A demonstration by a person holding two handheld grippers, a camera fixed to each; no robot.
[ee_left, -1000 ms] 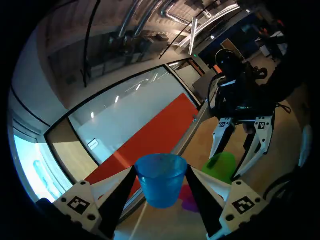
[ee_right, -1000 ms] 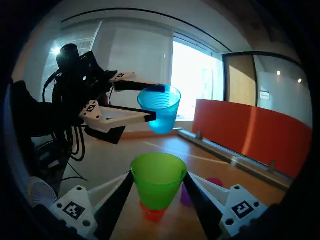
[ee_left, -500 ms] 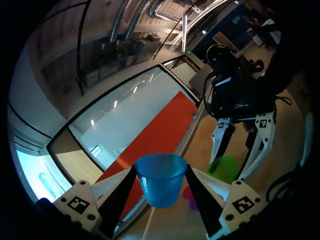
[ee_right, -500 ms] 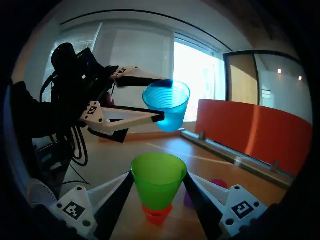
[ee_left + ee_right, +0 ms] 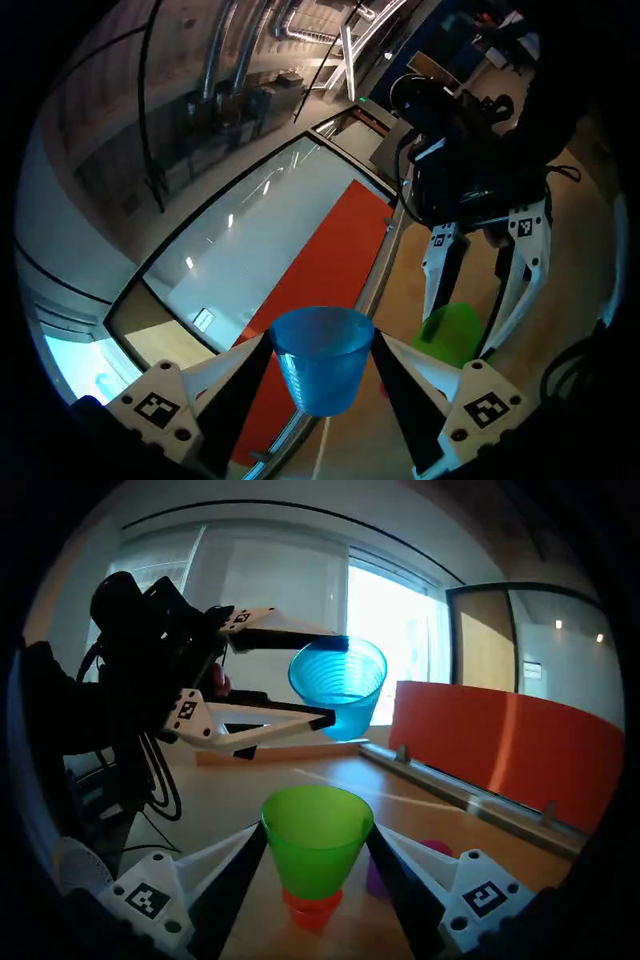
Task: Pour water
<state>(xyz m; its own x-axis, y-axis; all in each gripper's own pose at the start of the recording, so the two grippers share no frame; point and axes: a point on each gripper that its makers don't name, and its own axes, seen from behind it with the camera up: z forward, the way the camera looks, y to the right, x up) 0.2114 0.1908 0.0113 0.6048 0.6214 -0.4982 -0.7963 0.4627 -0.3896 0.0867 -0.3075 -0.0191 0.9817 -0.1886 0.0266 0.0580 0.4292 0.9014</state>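
My left gripper [image 5: 322,360] is shut on a translucent blue cup [image 5: 322,368], both fingers pressing its sides. In the right gripper view that blue cup [image 5: 338,686] hangs tilted, mouth turned toward me, above and behind the green cup. My right gripper [image 5: 317,844] is shut on a green cup [image 5: 317,838], held upright over the wooden table [image 5: 240,800]. The left gripper view shows the green cup [image 5: 448,332] between the right gripper's white fingers [image 5: 438,276], to the right of the blue cup.
An orange cup [image 5: 312,902] and a purple cup [image 5: 373,872] stand on the table under the green cup. An orange partition [image 5: 512,748] with a metal rail [image 5: 448,788] runs along the table's far right. Dark cables [image 5: 156,780] hang at the left.
The left gripper has tipped the blue cup further, so its mouth faces the right gripper view more, and carried it slightly right. The green cup has stayed in place.
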